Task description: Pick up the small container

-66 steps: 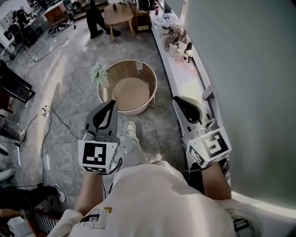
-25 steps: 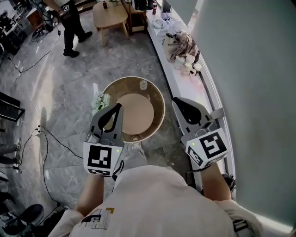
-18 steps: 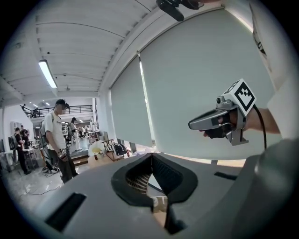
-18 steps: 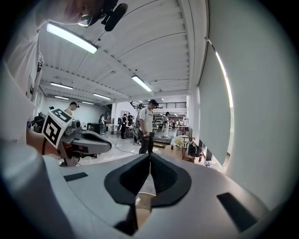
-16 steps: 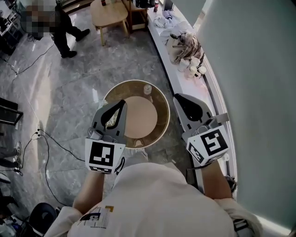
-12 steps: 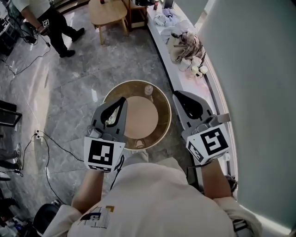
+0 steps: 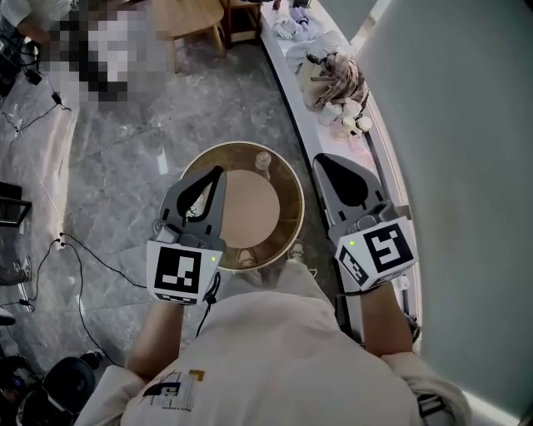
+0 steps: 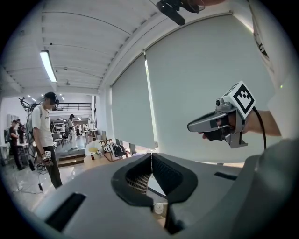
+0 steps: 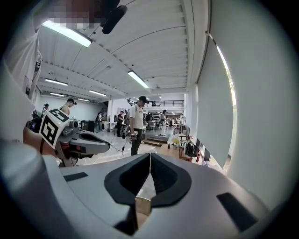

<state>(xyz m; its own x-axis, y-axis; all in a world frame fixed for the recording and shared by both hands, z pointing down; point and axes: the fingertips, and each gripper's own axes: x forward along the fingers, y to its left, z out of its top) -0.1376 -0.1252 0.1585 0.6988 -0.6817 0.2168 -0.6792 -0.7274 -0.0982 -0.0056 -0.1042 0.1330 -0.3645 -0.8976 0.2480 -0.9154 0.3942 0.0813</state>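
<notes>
On round table (image 7: 288, 193), overhead — small container (image 7: 263, 160)

floor (image 7: 125, 158): grey marble tiles | round table (image 7: 290, 204): glass top, wooden rim, tan lower shelf | cables (image 7: 83, 246): loose, left of table | ledge (image 7: 291, 79): white, bearing plush toy (image 7: 337, 76) | wooden table (image 7: 190, 15): at top edge

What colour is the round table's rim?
Light tan; the round table shows best in the head view.

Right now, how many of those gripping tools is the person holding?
2: the left hand-held gripper over the round table's left rim, the right hand-held gripper by the white ledge. No others visible.
</notes>
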